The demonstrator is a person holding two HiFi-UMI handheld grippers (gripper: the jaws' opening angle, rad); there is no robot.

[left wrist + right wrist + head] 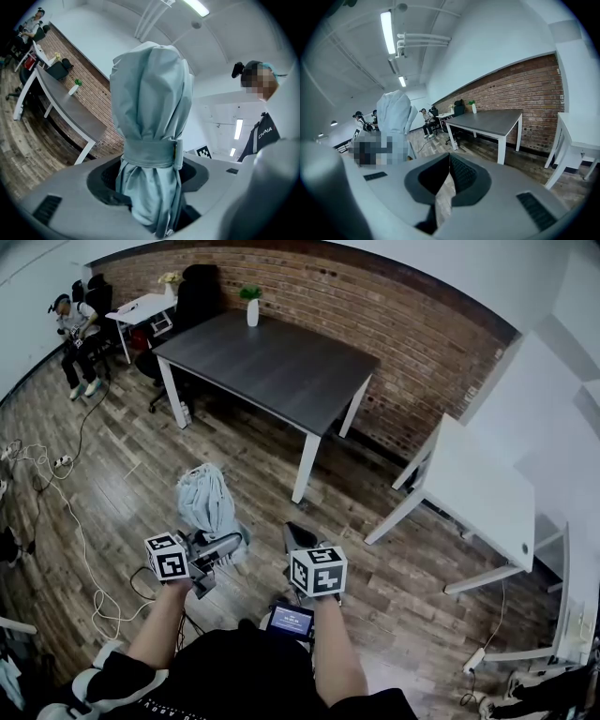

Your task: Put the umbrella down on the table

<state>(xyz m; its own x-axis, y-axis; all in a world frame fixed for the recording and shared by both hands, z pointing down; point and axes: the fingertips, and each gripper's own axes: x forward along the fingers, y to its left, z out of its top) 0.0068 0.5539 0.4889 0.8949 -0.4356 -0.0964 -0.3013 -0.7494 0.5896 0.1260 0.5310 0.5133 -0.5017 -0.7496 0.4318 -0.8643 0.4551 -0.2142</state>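
The left gripper [223, 546] was clamped on the folded umbrella [208, 498], and both pads pressed the pale cloth just below its strap [149, 153]. The umbrella pointed away from the person and hung over the wood floor [112, 474], well apart from the near edge of the dark table [272, 367]. Just beside it, the right gripper [298, 534] had its jaws together at the tips and held nothing. A white vase [252, 313] stood at the far edge of the table. A white desk [478, 488] stood at the right.
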